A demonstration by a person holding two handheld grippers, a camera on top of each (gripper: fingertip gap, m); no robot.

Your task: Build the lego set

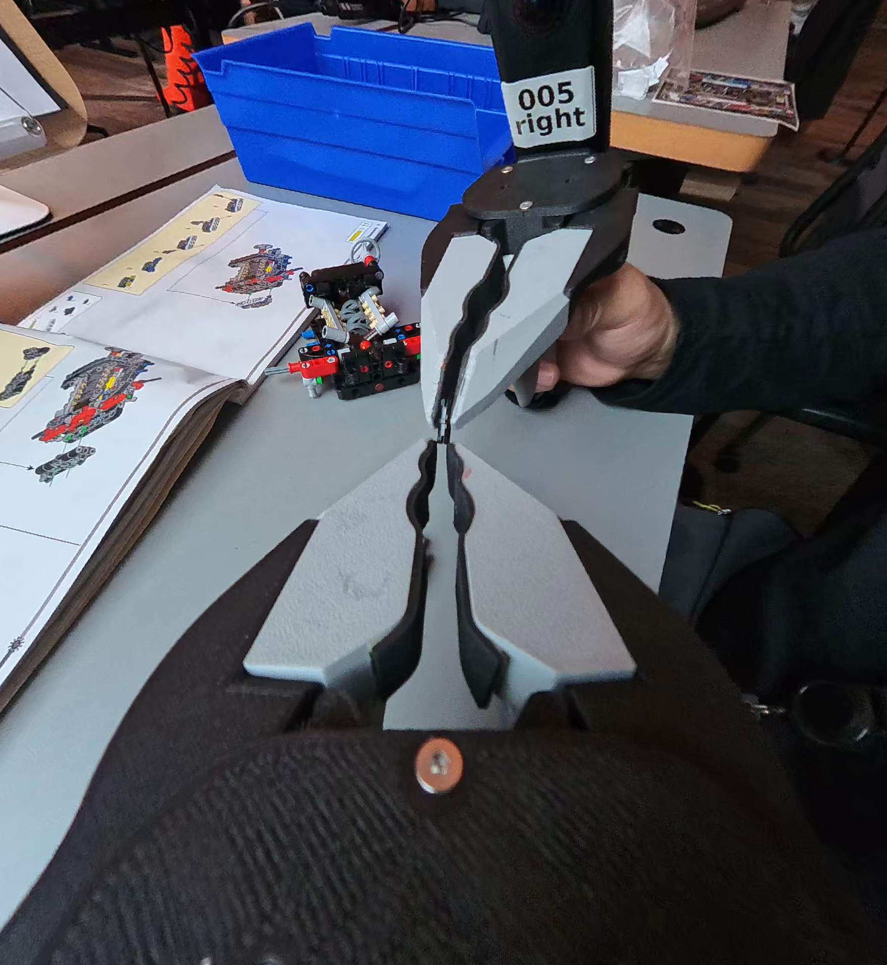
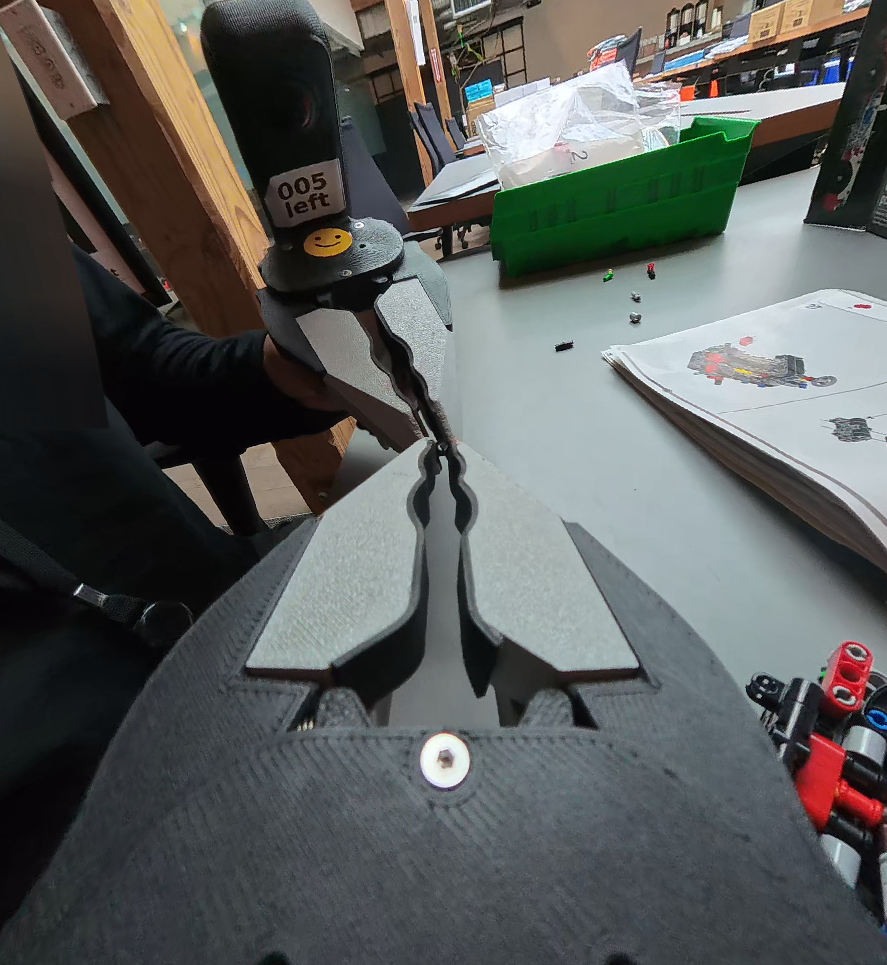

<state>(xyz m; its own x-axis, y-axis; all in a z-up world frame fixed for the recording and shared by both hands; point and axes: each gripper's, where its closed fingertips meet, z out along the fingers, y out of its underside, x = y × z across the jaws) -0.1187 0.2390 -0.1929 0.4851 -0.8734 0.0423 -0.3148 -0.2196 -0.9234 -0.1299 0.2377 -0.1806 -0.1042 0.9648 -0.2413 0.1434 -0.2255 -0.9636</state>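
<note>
Lego pin [image 1: 442, 429], small, black, pinched tip-to-tip between nearly closed left claw [image 1: 439, 448] and right claw [image 1: 442, 412].

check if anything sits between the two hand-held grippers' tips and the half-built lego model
Nothing visible does. The left hand-held gripper and right hand-held gripper meet tip to tip above bare table; the lego model lies just beyond, beside the open manual.

Left hand-held gripper [image 1: 439, 444], right hand-held gripper [image 1: 444, 412]: tips meeting, closed.
</note>
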